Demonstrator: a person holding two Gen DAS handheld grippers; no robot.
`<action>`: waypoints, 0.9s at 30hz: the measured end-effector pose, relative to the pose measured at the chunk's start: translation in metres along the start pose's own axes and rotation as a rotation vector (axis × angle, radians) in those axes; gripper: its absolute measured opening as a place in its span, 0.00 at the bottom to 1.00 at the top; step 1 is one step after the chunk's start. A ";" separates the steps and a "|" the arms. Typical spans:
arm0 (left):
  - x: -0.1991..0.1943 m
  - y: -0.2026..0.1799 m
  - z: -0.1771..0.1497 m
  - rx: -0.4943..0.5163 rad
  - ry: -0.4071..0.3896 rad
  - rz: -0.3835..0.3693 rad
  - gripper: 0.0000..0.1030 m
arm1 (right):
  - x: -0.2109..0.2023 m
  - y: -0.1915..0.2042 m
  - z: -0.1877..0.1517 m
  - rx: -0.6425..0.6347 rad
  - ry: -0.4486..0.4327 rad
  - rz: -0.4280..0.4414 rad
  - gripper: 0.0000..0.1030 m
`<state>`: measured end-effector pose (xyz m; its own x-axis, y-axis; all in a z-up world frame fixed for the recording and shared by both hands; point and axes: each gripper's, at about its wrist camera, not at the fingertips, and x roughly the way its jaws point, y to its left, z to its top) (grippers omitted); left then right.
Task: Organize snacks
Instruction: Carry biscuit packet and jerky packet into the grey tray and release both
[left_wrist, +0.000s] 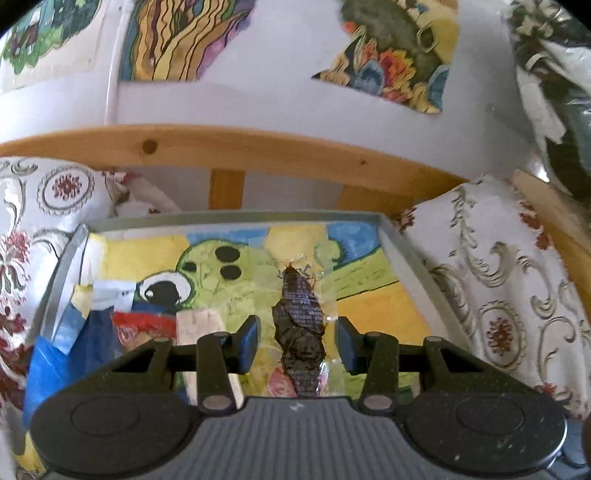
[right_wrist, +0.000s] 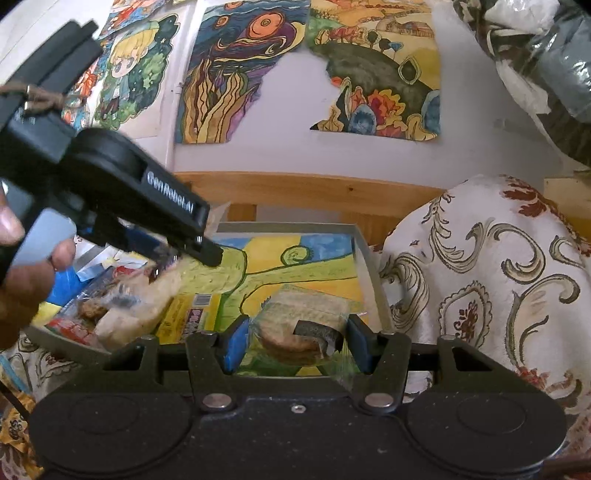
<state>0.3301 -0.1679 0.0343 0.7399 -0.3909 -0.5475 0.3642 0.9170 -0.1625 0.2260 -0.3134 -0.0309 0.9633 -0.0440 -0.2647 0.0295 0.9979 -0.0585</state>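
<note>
Tray right half bare; left gripper apparently spread over dark snack.

I see the grey-rimmed tray lined with a yellow, green and blue cartoon painting, and on it a dark brown grid-patterned snack in clear wrap. Beside it lies white cloth with olive scrolls and red medallions. My gripper fingers carry blue pads.
</note>
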 end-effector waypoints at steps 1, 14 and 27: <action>0.002 0.001 -0.002 -0.001 0.005 0.004 0.47 | 0.002 -0.001 0.000 0.003 -0.001 0.001 0.56; 0.020 0.000 -0.010 0.018 0.045 0.040 0.47 | 0.015 -0.002 -0.003 -0.013 0.031 0.002 0.56; 0.024 0.001 -0.013 0.029 0.060 0.066 0.48 | 0.017 -0.001 -0.002 -0.018 0.052 0.003 0.60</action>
<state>0.3404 -0.1748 0.0101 0.7278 -0.3234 -0.6047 0.3326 0.9376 -0.1011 0.2423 -0.3156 -0.0371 0.9483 -0.0438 -0.3145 0.0214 0.9970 -0.0744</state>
